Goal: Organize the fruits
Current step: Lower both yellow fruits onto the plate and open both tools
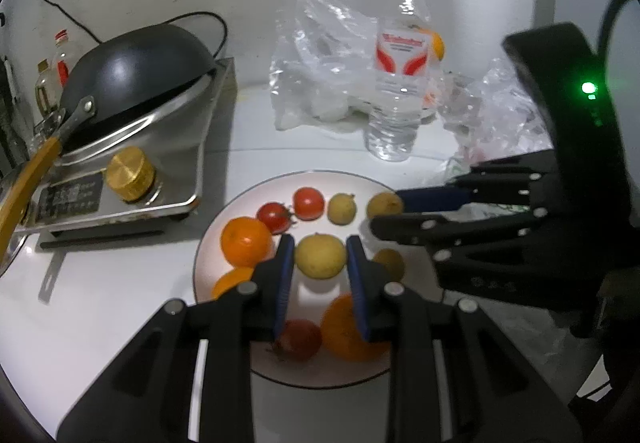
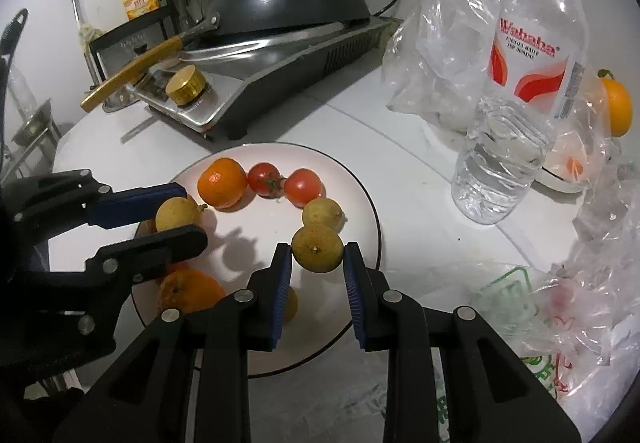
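Each gripper held a yellow-green fruit over the white plate [image 2: 362, 199]: the left gripper [image 1: 320, 257] was clamped on one lime [image 1: 320, 257], the right gripper [image 2: 318, 255] on another lime [image 2: 317, 248]. Beyond lay oranges and tomatoes (loosely arced). Placing was in hand; next, setting each down beside the other limes.

Orange tangerine [image 1: 245, 242], red tomato [image 1: 308, 202]
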A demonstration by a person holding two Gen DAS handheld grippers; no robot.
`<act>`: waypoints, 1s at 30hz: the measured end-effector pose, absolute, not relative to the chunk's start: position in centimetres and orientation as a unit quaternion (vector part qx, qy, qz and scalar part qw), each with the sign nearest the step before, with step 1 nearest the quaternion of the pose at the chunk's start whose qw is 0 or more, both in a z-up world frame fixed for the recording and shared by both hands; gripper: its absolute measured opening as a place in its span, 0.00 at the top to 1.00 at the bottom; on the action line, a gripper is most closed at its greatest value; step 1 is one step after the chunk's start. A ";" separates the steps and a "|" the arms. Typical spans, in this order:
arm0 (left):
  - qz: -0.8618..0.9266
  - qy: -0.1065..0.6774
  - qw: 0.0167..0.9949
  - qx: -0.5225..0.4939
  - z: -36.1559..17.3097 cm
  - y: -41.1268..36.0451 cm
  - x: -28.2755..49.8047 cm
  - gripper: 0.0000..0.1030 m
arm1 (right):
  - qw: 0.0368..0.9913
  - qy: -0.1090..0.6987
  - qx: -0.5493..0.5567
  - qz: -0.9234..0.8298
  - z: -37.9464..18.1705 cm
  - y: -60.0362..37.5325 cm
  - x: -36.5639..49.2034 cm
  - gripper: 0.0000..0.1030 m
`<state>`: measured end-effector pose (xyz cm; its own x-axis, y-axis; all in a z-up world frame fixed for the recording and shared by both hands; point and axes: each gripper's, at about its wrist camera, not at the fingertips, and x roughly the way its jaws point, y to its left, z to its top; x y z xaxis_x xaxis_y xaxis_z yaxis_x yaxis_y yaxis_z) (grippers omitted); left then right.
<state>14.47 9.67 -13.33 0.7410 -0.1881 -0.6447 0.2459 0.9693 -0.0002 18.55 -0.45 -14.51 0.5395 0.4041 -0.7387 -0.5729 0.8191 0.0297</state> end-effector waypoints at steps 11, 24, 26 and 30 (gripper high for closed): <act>-0.151 0.340 0.925 0.076 -13.6 6.4 13.2 0.74 | 0.882 0.373 -0.103 0.267 -13.0 -2.7 17.6 0.70; -0.141 0.381 0.906 0.115 -15.8 3.6 14.1 0.72 | 0.890 0.369 -0.089 0.251 -13.2 -5.4 15.7 0.70; -0.138 0.385 0.906 0.111 -15.9 3.6 14.3 0.72 | 0.893 0.363 -0.085 0.253 -13.0 -5.7 15.5 0.70; -0.134 0.388 0.905 0.110 -15.8 3.5 14.3 0.72 | 0.893 0.363 -0.083 0.252 -13.0 -6.1 15.3 0.70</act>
<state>14.29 3.53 -15.77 0.6632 -0.1566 -0.7319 0.3277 0.9399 0.0958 15.32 -6.06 -13.03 0.6097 0.3897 -0.6902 -0.5105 0.8592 0.0342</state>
